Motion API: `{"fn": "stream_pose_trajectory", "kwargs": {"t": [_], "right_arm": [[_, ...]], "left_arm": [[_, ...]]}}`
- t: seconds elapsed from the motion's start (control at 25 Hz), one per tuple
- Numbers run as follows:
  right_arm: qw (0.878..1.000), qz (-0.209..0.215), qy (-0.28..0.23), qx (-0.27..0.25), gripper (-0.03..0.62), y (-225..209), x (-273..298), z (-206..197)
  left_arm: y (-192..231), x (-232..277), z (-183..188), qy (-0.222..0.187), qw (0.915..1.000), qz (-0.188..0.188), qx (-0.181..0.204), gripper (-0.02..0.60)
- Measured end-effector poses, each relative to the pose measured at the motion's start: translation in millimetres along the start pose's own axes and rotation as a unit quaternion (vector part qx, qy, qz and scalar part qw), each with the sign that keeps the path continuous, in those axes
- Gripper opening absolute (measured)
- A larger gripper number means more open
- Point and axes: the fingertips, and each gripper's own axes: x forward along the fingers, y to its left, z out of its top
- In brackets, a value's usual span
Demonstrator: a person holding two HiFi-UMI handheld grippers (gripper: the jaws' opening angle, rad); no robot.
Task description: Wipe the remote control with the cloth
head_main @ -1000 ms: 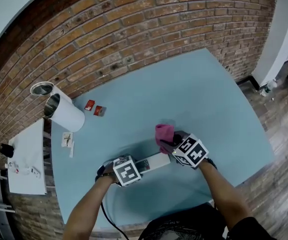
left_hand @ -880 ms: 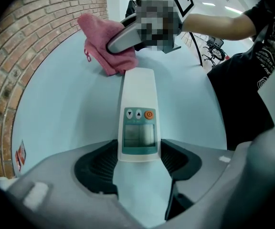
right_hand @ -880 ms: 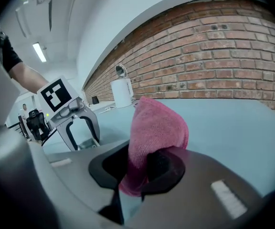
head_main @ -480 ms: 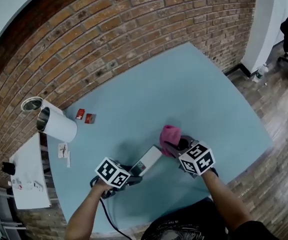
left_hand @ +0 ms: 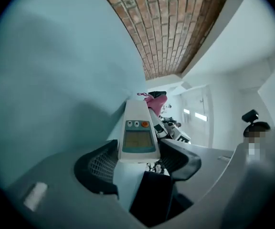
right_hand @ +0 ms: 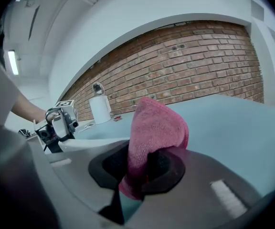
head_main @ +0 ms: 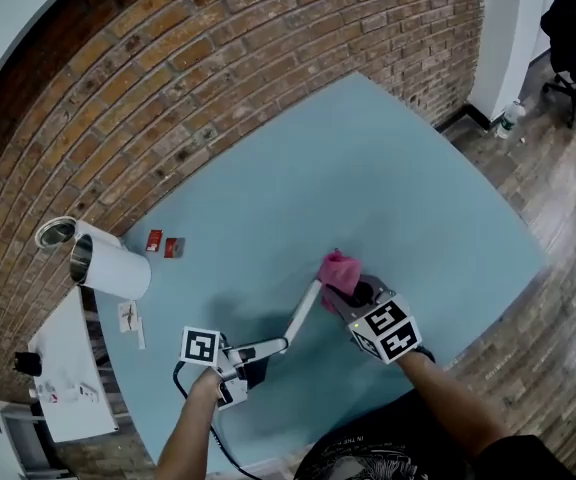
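Spanning the view, blue table (head_main: 388, 168), white tub (head_main: 108, 268) by the brick wall (head_main: 218, 78), inside too dark to read, left gripper (head_main: 273, 347) clamped on near end of the remote (head_main: 303, 315), right gripper (head_main: 353, 296) pinching pink cloth (head_main: 340, 271) at its far tip

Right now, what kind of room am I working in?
Probably an office or studio workspace: an exposed red brick wall, a large pale blue table, and a black office chair on the wooden plank floor.
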Motion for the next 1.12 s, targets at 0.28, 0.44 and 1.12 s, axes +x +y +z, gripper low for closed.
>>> {"fn": "stream_pose_trajectory", "kwargs": {"t": [0.28, 0.44, 1.12], "right_arm": [[1.0, -0.008, 0.002, 0.001, 0.066, -4, 8, 3], [1.0, -0.005, 0.001, 0.004, 0.066, -1, 8, 4], [0.998, 0.058, -0.002, 0.021, 0.066, 38, -2, -3]], "left_arm": [[-1, 12, 3, -0.052, 0.9958, -0.057, -0.049, 0.268], [1, 16, 2, -0.05, 0.9961, -0.058, -0.043, 0.268], [-12, 32, 5, -0.093, 0.9897, -0.093, -0.057, 0.268]]}}
